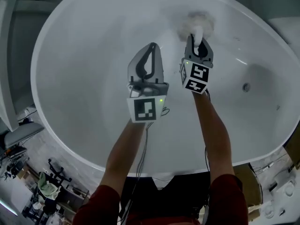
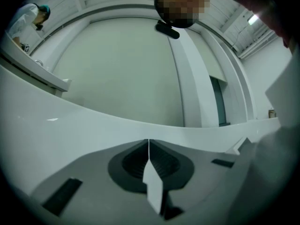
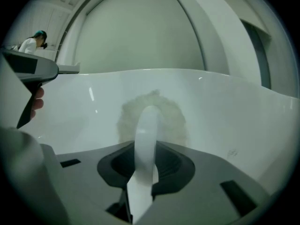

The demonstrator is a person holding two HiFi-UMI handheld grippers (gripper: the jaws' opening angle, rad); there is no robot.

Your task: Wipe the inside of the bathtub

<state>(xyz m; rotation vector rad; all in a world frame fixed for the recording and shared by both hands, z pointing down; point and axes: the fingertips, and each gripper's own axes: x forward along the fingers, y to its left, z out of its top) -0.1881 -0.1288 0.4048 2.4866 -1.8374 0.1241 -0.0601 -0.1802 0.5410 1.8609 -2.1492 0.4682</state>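
Note:
The white oval bathtub (image 1: 51,50) fills the head view. My right gripper (image 1: 197,42) reaches over its far inner wall, shut on the white handle (image 3: 147,139) of a fluffy white wiping pad (image 1: 196,22). In the right gripper view the pad (image 3: 164,114) lies flat against the tub wall (image 3: 229,111). My left gripper (image 1: 150,50) hovers over the tub's middle, to the left of the right one, with its jaws shut and nothing between them. In its own view the left gripper (image 2: 149,156) points at the tub's rim (image 2: 70,123).
A round metal fitting (image 1: 245,87) sits in the tub's right wall. Cluttered gear (image 1: 44,186) lies on the floor at the lower left. A person (image 3: 33,41) stands far behind the tub. The left gripper's body (image 3: 28,71) shows at the right gripper view's left edge.

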